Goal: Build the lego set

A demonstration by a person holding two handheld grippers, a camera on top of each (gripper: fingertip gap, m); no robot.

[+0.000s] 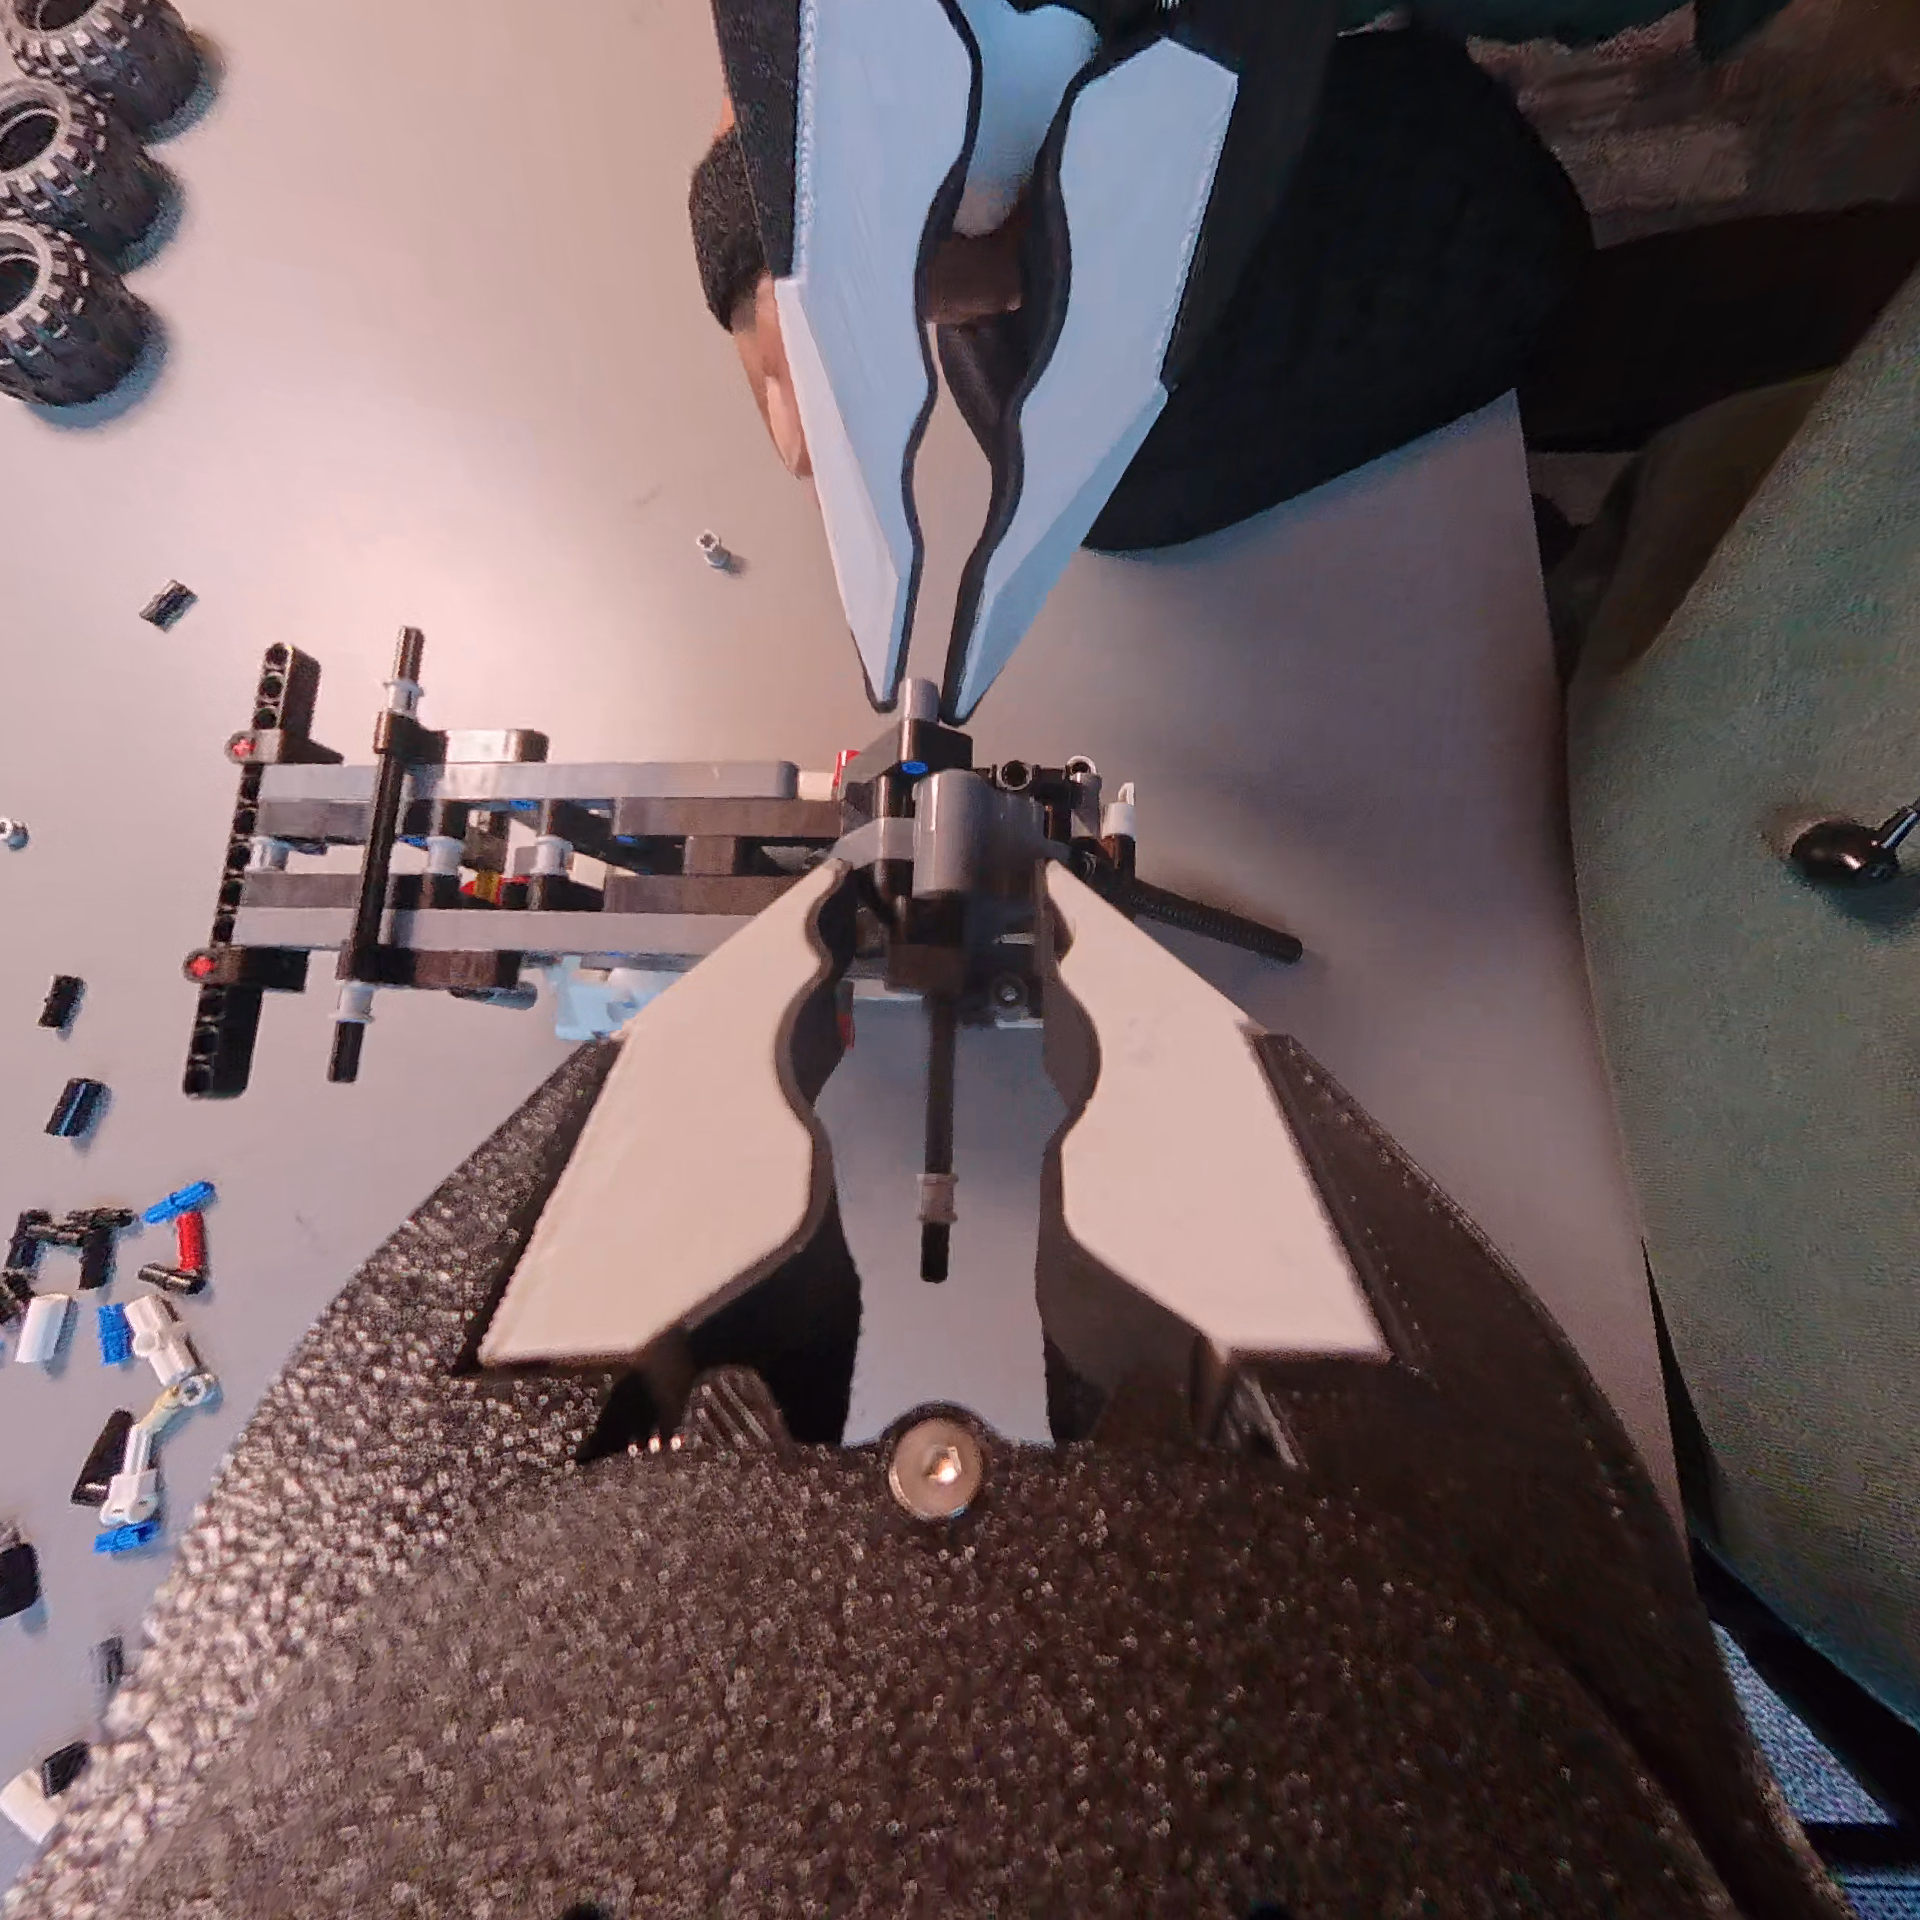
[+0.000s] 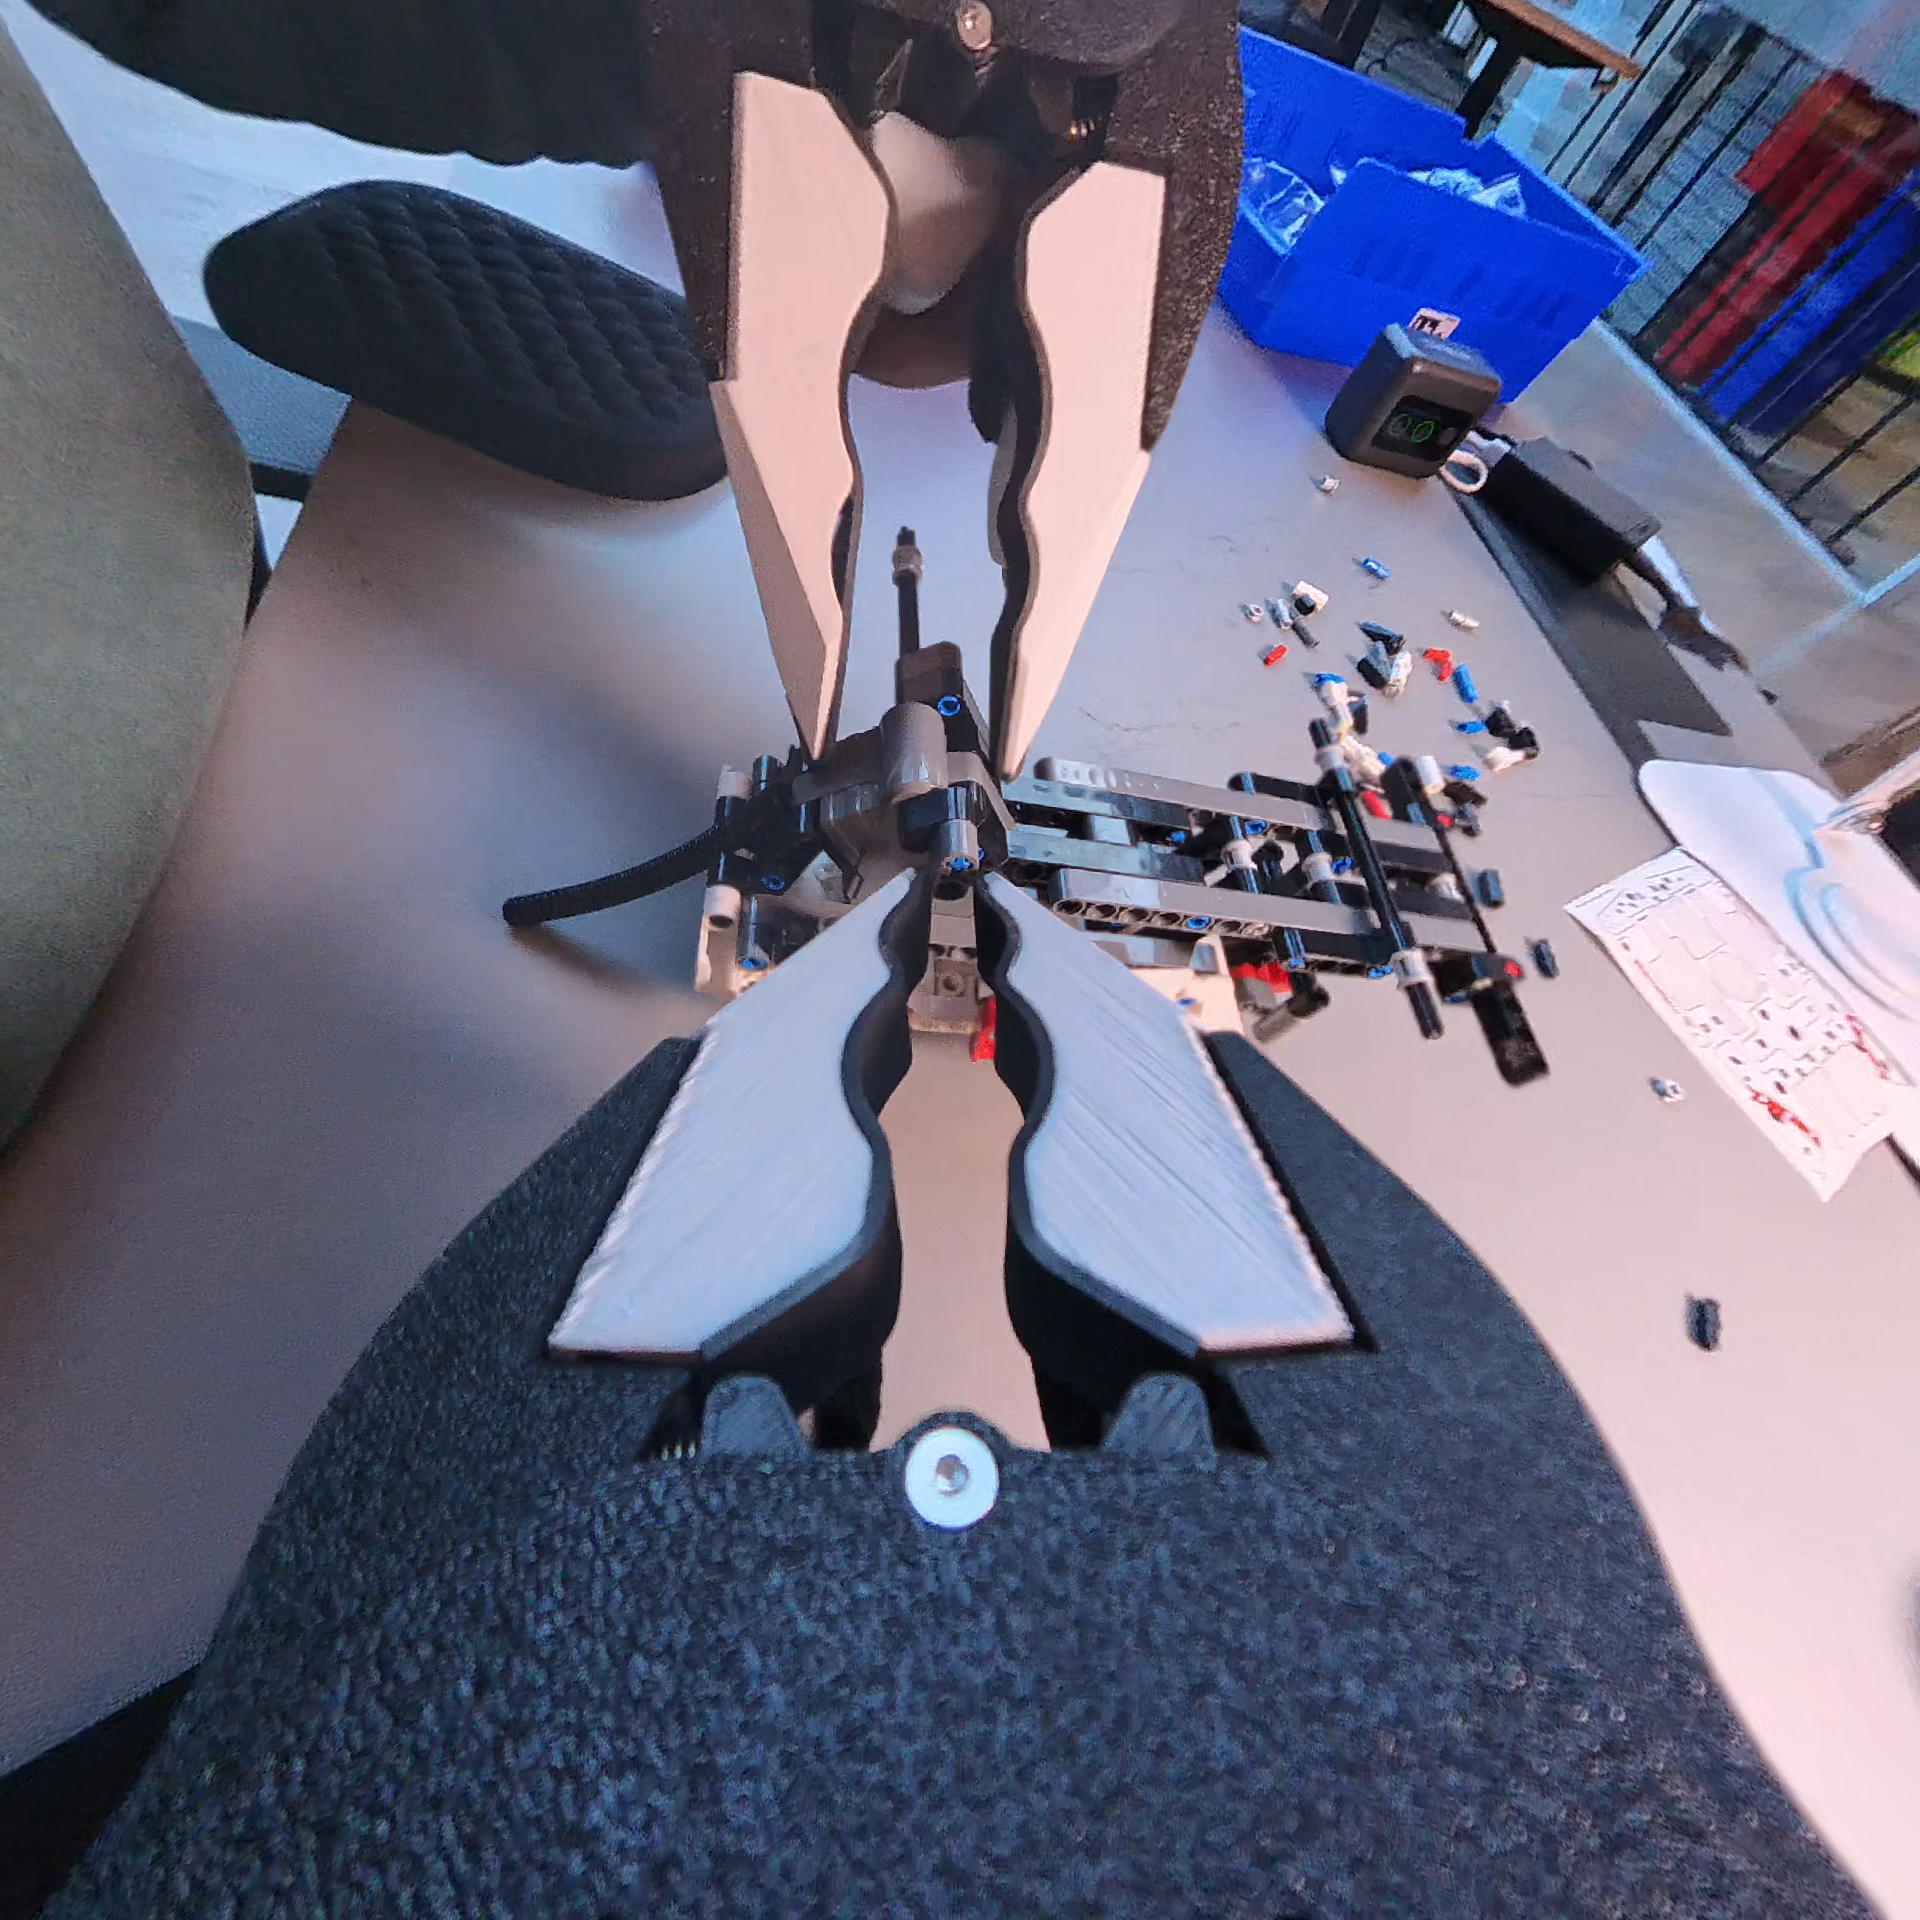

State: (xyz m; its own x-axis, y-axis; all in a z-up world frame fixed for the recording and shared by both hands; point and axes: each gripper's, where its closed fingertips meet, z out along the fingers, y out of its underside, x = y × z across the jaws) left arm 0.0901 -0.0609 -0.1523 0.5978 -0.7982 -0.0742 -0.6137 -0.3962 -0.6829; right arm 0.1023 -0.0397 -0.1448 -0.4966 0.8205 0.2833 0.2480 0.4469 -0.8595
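Gripping the same end of the lego chassis [image 1: 582,862] from opposite sides, your two tools meet nose to nose over the grey worktop [image 1: 1299,675]. Your left tool [image 1: 940,883] has its fingers clamped around the dark grey block [image 1: 961,836] at the near end of the build, with a black axle [image 1: 938,1122] running back between the fingers toward the tool's body. Your right tool [image 2: 948,883] comes in from the far side, its tips pinched together on a small grey-and-black pin piece [image 2: 951,831] sticking out of that same cluster. The long beam frame of the chassis stretches away to the left of your left tool and lies on the worktop, while a black ribbed hose [image 1: 1216,920] trails out to its right. Three black tyres [image 1: 62,197] sit well off to the left, far from both tools, and loose small parts [image 1: 125,1340] in blue, red, white and black are scattered beside the left tool's body. Right of your right tool lies a white sticker sheet [image 2: 1745,1029], and beyond it a blue bin [image 2: 1455,260].
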